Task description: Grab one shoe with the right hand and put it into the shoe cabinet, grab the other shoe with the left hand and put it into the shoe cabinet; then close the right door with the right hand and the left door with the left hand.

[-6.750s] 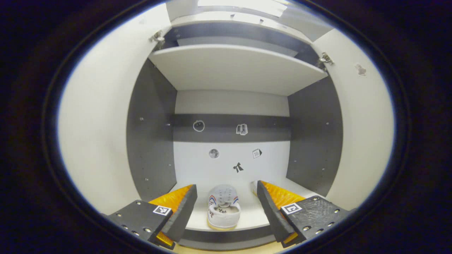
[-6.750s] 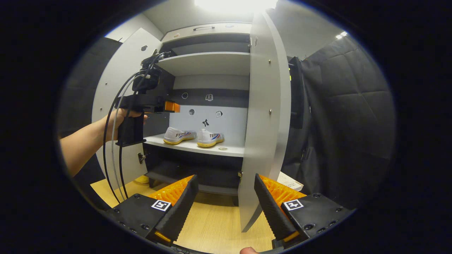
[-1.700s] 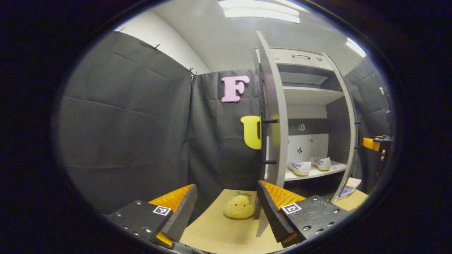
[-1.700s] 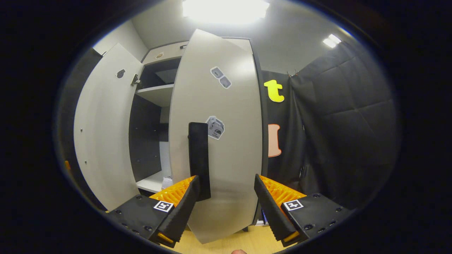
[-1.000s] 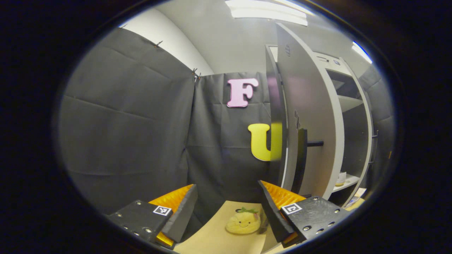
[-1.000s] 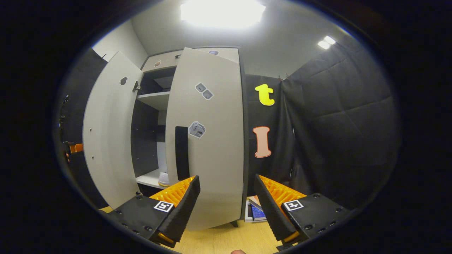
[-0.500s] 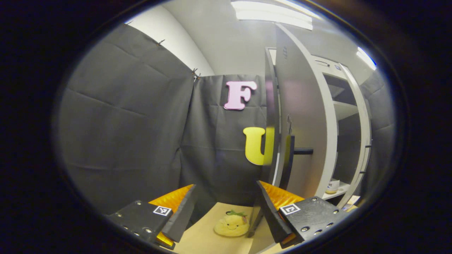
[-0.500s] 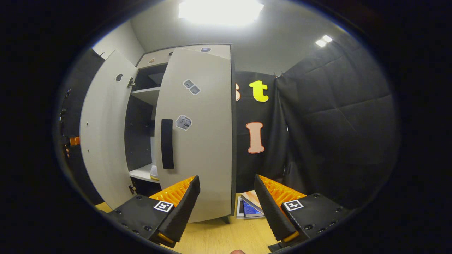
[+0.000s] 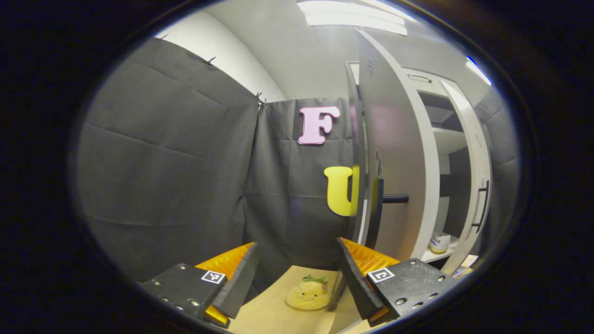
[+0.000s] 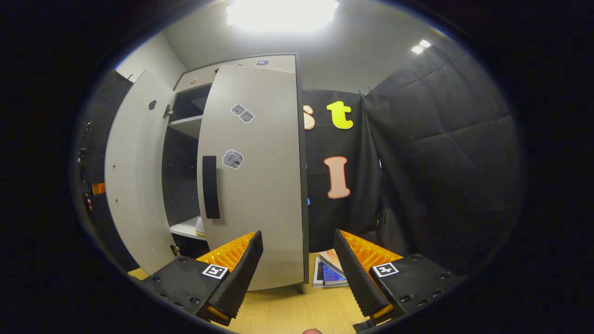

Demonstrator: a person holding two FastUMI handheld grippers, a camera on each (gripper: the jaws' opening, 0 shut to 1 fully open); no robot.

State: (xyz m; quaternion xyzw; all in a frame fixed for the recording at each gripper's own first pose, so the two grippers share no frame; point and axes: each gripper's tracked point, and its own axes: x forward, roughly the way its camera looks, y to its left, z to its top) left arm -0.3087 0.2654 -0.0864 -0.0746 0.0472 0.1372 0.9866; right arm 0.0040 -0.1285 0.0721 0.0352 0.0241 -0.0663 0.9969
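Note:
The white shoe cabinet (image 10: 232, 69) stands with both doors partly swung. In the right gripper view the right door (image 10: 260, 185), with its dark handle (image 10: 210, 186), is nearly against the cabinet front. My right gripper (image 10: 299, 273) is open just in front of its lower part, holding nothing. The left door (image 10: 134, 176) stands wide open. A sliver of a white shoe (image 10: 200, 227) shows on the shelf in the gap. In the left gripper view my left gripper (image 9: 297, 278) is open by the outer face of the left door (image 9: 399, 162), near its handle (image 9: 375, 213). One shoe (image 9: 439, 242) is inside.
A yellow plush toy (image 9: 308, 294) lies on the wooden floor (image 9: 269, 315) beside the left door's foot. Books (image 10: 329, 273) lie on the floor right of the cabinet. Black cloth walls (image 10: 441, 162) close in on both sides.
The right door has swung further toward the cabinet, narrowing the gap. The left gripper has barely shifted beside the left door, which stands much as before.

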